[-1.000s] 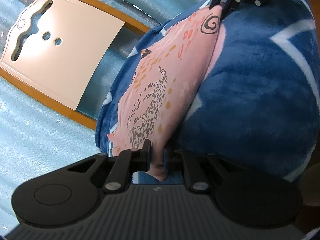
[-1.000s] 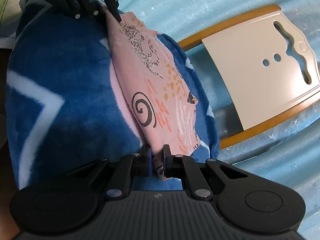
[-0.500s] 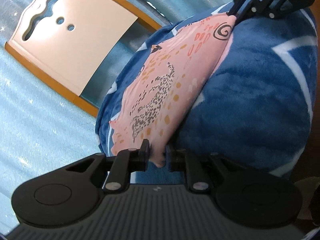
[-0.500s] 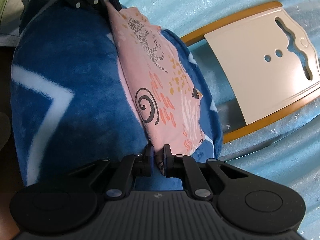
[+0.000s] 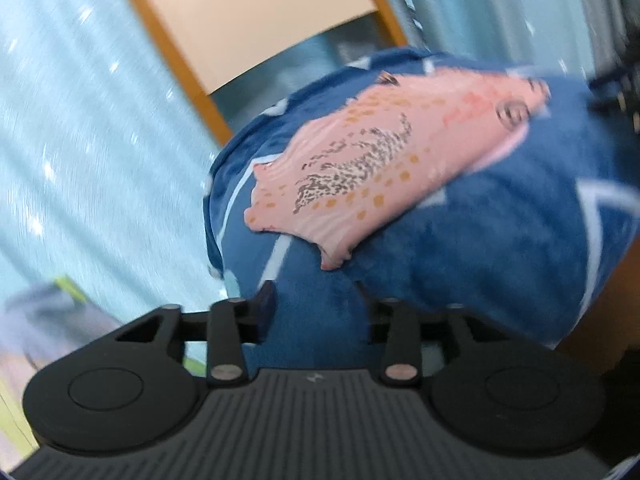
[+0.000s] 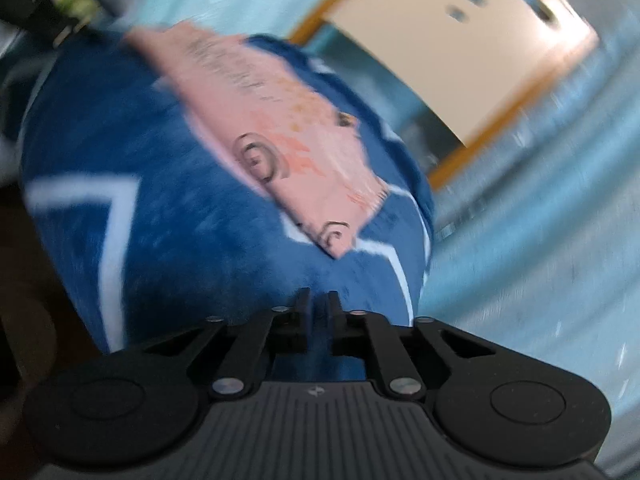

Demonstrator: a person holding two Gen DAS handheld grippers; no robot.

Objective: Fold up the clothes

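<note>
A small pink garment [image 5: 384, 168], thin and smooth with a print of mustard dots, black speckles and dark spirals, lies folded into a long, narrow strip across the top of a plush blue blanket [image 5: 500, 248]. The blanket is thick and fleecy, bunched into a rounded mound, with pale white-blue lines crossing its deep blue nap. From the right wrist view the same pink garment [image 6: 288, 148] runs diagonally over the blue blanket [image 6: 180, 248], its near corner pointed and lying flat on the pile, its edges slightly ragged in outline; both views are smeared by motion. The left hand-held gripper [image 5: 316, 304] has its black fingers spread wide with nothing between them, just short of the garment's near end and over the blanket. The right hand-held gripper [image 6: 318, 304] shows its two flat black fingers drawn close with a narrow gap, empty, and apart from the garment's near corner. Beyond the mound lies a flat cream folding board [image 5: 256, 20] with a smooth matte face, rounded holes and an orange-brown rim, resting on a light blue bedsheet [image 5: 80, 140] sprinkled with small white flecks. The folding board [image 6: 460, 52] and bedsheet [image 6: 540, 220] appear in the right wrist view as well.
</note>
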